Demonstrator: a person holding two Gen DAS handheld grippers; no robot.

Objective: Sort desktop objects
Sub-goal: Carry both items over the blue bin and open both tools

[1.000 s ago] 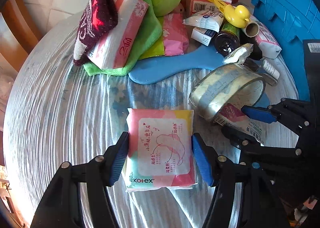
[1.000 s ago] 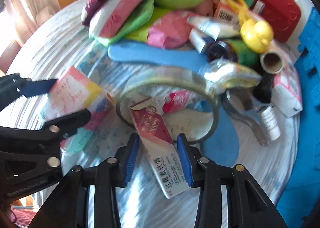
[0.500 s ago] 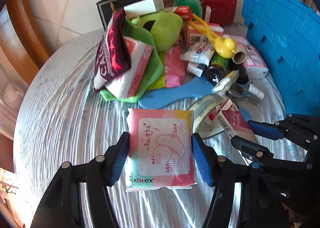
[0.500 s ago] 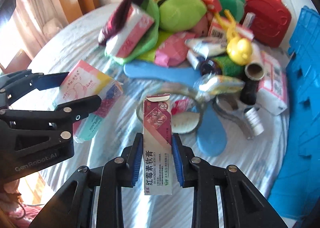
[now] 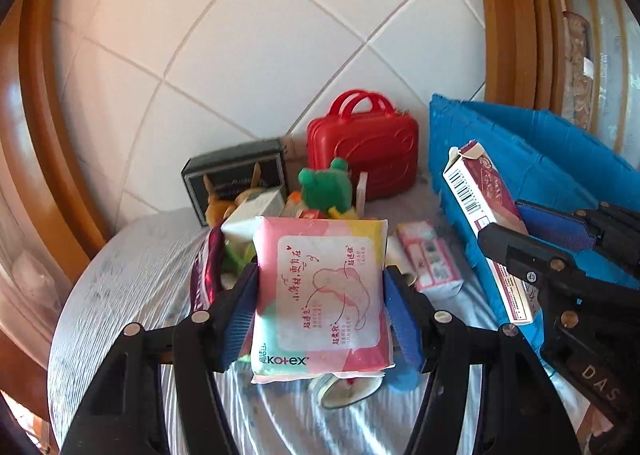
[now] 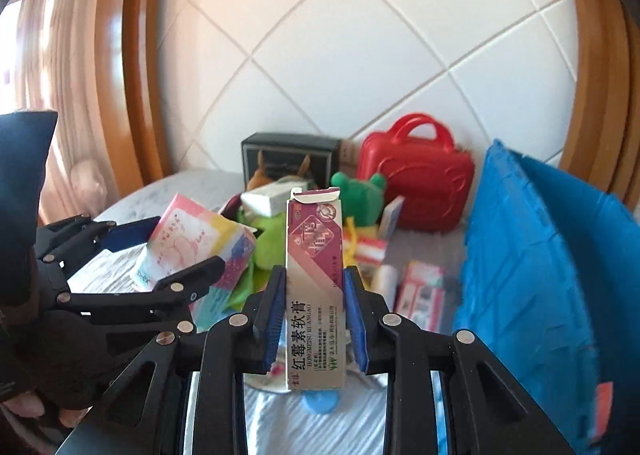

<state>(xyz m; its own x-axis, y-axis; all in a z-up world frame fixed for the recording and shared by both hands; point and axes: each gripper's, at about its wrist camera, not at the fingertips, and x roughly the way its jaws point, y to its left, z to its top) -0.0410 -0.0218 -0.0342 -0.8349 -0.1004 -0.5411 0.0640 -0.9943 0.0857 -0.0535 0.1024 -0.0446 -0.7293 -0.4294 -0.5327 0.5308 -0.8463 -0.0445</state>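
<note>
Two items are held clear of the round table (image 5: 132, 267) at once. A pink sanitary pad pack (image 5: 320, 295) is clamped across its width by the left gripper (image 5: 320, 311), the blue pads pressed against both side edges and the printed face turned toward the camera. A slim ointment box (image 6: 315, 287) is gripped by the right gripper (image 6: 315, 319), its long axis stood upright and running along the fingers, with the torn top flap uppermost; the jaws are set narrow on its two long faces. In the left wrist view the same box (image 5: 486, 231) is seen tilted in front of the blue bin (image 5: 552, 159), which rises at the right side of the table. The bin (image 6: 532, 255) lies to the right of both tools, and the right gripper is judged the nearer of the two, so the box would probably be dropped first, end-down past the near wall. The pad pack has farther to travel and would need to be carried across, above the clutter left on the table: a red toy case (image 5: 362, 151), a green plush frog (image 5: 326, 183), a dark framed box (image 5: 236, 171) and a small pink tissue pack (image 5: 430, 259). Whether the bin is the intended place for both items cannot be told.
</note>
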